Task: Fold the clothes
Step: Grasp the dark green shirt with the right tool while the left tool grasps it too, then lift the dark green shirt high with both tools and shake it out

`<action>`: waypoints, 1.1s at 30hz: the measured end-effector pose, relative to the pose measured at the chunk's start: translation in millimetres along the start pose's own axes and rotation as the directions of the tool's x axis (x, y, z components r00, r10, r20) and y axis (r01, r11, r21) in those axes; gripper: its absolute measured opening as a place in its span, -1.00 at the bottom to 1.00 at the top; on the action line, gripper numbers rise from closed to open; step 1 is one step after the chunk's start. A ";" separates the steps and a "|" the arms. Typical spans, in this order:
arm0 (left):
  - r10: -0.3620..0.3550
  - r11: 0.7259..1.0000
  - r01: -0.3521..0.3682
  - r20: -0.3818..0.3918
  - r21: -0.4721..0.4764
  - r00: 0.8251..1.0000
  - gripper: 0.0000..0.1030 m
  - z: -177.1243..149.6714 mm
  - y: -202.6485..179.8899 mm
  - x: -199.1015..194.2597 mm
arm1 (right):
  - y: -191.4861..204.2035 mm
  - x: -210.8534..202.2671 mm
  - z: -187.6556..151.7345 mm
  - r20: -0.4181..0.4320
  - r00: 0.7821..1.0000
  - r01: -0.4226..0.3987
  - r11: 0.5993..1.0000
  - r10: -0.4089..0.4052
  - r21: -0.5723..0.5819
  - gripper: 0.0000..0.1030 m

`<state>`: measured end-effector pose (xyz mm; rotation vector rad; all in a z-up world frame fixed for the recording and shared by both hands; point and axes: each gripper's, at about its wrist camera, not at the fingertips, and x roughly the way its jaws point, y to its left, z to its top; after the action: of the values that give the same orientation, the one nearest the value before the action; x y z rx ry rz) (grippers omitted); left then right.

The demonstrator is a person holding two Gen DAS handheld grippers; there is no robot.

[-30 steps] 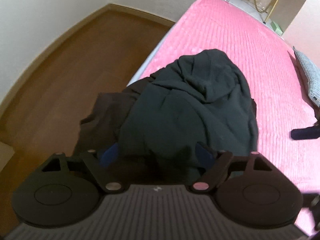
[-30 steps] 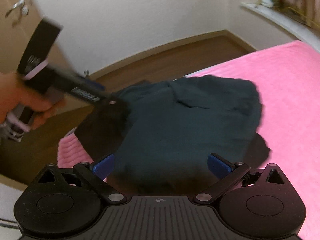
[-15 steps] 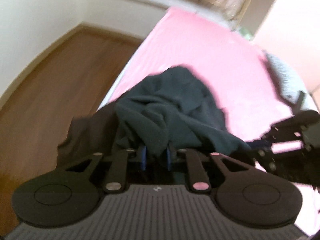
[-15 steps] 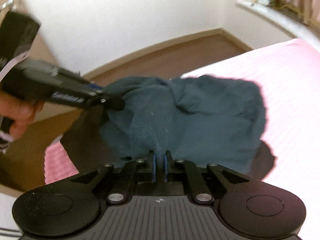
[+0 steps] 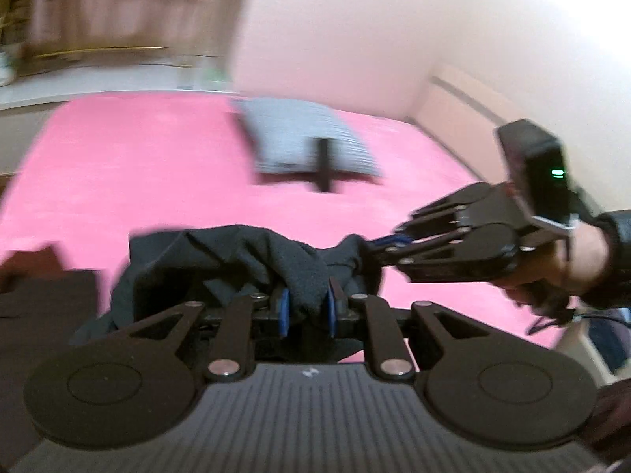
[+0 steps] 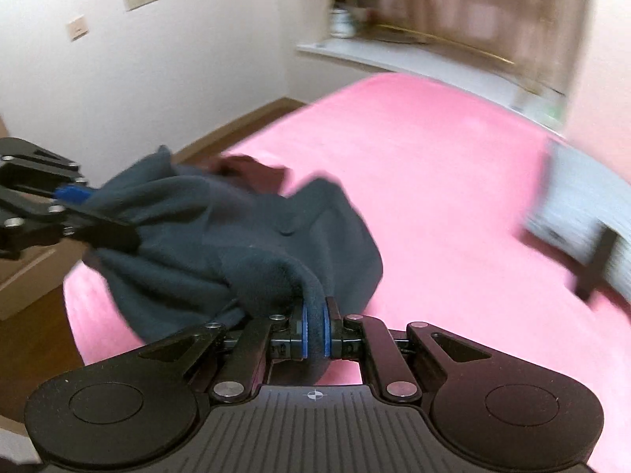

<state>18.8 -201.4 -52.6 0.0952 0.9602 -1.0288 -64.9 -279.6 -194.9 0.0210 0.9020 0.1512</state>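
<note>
The dark garment hangs bunched between our two tongs above the pink bed, its lower folds drooping toward the bedcover near the bed's edge. Our left tongs are closed on a thick fold of it, blue pads pressed into the fleece from both sides. Our right tongs are likewise clamped tight on a rolled edge of the same cloth, with only the fabric's thickness between the pads.

In the left wrist view we see the right tongs reaching in from the right, gripped in a hand with a dark sleeve, their tips biting another corner of the garment. In the right wrist view the left tongs enter from the left, pinching the far end.

A second, brownish piece of clothing lies on the bed just behind the dark one. A grey striped pillow rests further up the bed, well apart. Both views are blurred.
</note>
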 end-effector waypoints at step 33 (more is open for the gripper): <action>0.343 0.799 -0.225 -0.115 0.558 0.932 0.30 -29.2 51.6 178.3 | -27.2 111.0 -224.4 -0.249 0.930 0.235 0.959 -0.269 -0.156 -1.00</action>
<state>68.7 -280.5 -215.7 0.8146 0.7874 -0.9898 -169.5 -301.1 -423.0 -0.2367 1.1556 -0.0326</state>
